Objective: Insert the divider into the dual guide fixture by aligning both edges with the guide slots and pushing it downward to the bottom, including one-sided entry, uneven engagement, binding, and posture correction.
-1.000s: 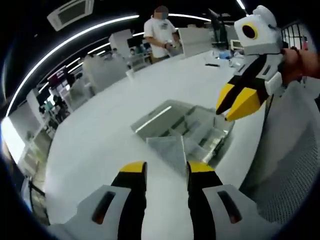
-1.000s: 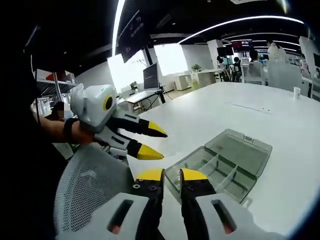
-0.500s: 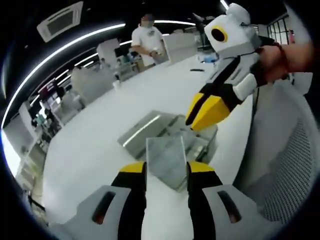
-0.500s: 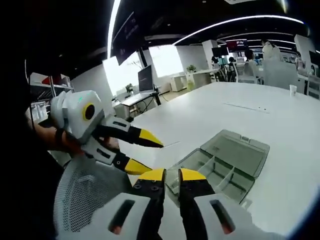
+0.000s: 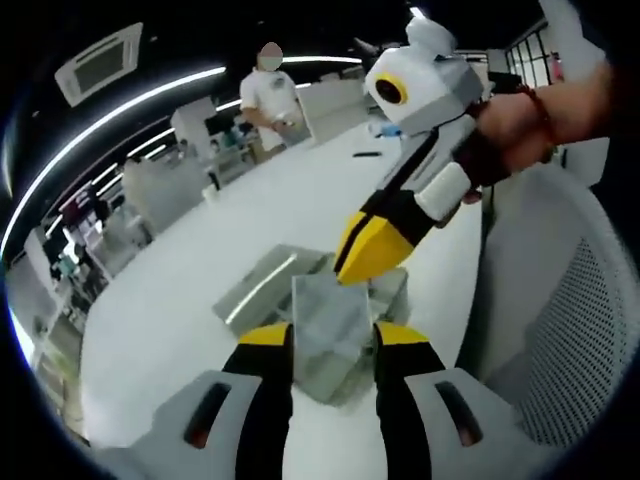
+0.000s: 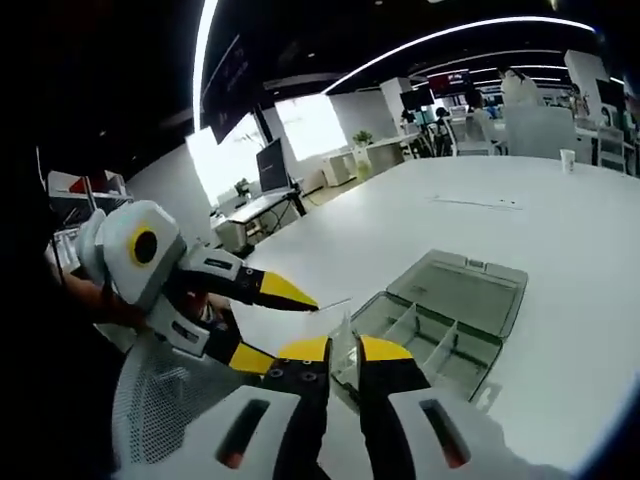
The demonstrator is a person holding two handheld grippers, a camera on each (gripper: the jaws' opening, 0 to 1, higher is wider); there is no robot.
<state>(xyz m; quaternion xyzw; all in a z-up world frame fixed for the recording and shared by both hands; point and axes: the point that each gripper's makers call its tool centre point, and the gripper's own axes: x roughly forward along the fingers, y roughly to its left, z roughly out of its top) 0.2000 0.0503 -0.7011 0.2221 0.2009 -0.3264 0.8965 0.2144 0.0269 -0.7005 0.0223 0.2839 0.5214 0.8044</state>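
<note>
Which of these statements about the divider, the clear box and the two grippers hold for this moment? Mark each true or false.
1. The left gripper holds the divider between its jaws. True.
2. The compartment box has its lid shut. False: the lid lies open behind it.
3. The divider is seated fully in the box. False: it is held above the white table.
4. The right gripper has its jaws close together, holding nothing. True.

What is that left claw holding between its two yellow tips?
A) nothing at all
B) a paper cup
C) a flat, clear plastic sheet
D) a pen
C: in the left gripper view, a flat translucent divider sits clamped between the left claw tips, above the open organizer box.
</note>
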